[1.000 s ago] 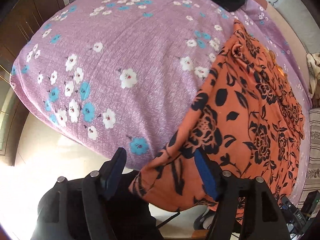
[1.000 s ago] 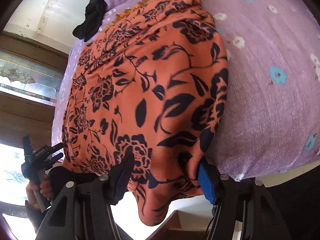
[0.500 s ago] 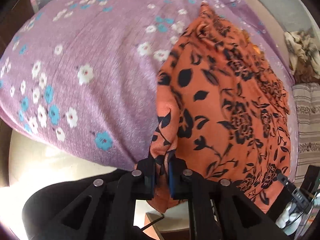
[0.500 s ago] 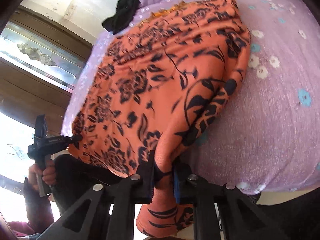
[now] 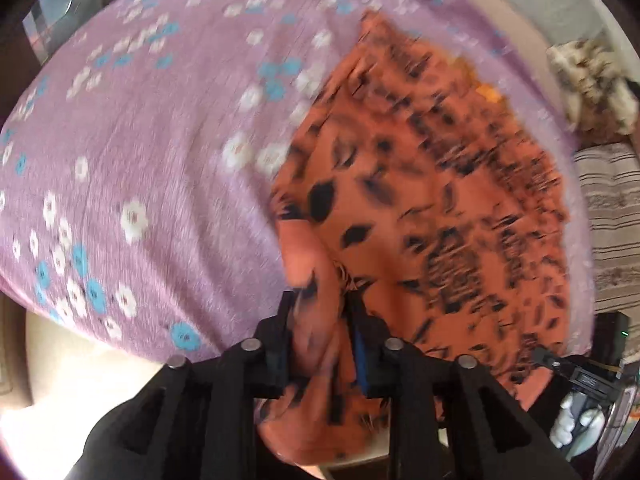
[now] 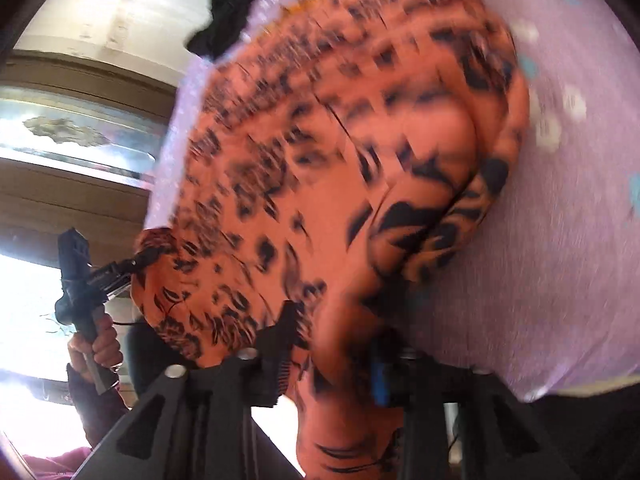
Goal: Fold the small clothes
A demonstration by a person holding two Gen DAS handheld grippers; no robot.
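Orange floral garment [image 5: 420, 208] on purple bedspread [image 5: 140, 152], both grippers' jaws clamped on its hem.

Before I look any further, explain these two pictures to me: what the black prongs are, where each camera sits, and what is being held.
No robot here: a person carries a hand-held gripper in each hand, and a fisheye camera on each looks forward along its two black fingers.

Left camera: the left hand-held gripper is closed on an edge of the orange floral garment, which lies on a purple flowered bedsheet.

Right camera: the right hand-held gripper pinches another edge of the same garment. The left one shows at that picture's left. A black garment lies at the far end. Both pictures are blurred by motion.
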